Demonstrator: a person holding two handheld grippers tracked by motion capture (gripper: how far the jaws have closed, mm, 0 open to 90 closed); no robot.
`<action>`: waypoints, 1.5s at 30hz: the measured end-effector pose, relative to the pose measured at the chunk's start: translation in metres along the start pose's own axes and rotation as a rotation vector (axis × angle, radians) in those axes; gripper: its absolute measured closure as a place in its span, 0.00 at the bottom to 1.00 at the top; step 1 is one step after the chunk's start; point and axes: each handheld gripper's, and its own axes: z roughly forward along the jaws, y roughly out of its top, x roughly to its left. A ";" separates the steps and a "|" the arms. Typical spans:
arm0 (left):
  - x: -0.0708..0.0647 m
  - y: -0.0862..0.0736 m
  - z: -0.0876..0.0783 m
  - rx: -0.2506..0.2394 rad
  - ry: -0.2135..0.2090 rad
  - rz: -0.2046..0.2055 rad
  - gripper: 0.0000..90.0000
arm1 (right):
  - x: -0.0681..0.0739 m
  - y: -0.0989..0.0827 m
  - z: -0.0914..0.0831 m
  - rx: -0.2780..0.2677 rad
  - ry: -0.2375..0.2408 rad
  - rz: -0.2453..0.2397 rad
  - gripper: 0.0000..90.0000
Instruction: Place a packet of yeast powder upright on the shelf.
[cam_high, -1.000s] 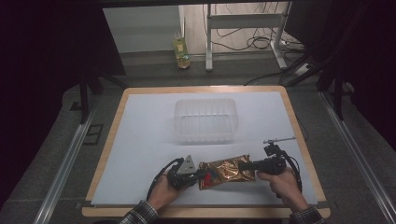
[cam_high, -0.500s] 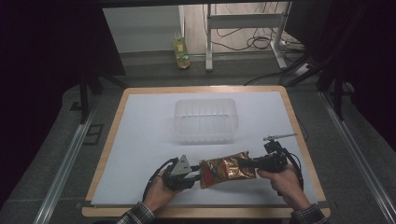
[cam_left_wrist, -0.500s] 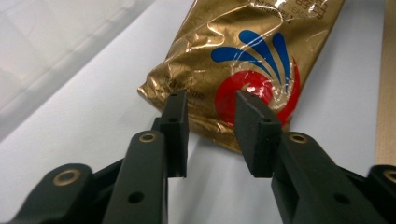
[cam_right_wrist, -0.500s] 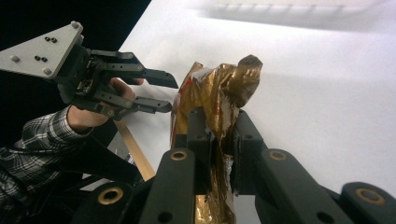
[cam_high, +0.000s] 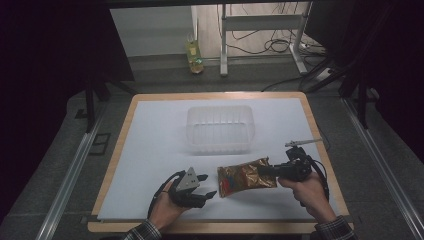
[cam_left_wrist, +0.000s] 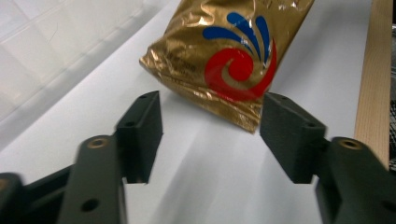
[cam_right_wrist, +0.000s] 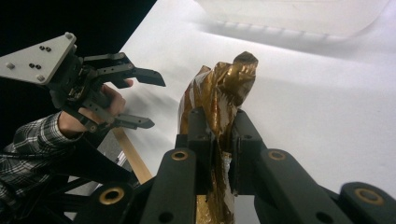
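A lab or recording studio: a white-topped, wood-edged surface (cam_high: 150, 150) ringed by black curtains (cam_high: 55, 45), aluminium rails (cam_high: 70, 175), loose floor cables (cam_high: 272, 45) and a metal stand frame (cam_high: 260, 22).

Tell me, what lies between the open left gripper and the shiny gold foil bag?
Nothing: the left gripper view shows bare white table between left gripper and gold foil bag.

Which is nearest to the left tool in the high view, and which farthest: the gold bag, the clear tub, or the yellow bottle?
Measured from the left tool, whose jaws stand open:
1. Gold bag: just to its right, apart from the jaws, held at its far end by the right tool.
2. Clear tub: farther up the table, near the middle.
3. Yellow bottle: on the floor beyond the table's far edge.
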 end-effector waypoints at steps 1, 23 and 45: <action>-0.001 0.000 -0.001 0.000 0.001 -0.002 0.37 | 0.000 0.000 -0.001 -0.002 -0.002 0.000 0.90; -0.022 -0.002 -0.003 0.038 0.001 0.030 0.10 | 0.006 0.016 -0.017 -0.040 -0.041 -0.006 0.92; -0.018 -0.003 -0.001 0.038 0.017 0.005 0.00 | 0.016 0.046 -0.041 -0.083 -0.111 -0.024 0.92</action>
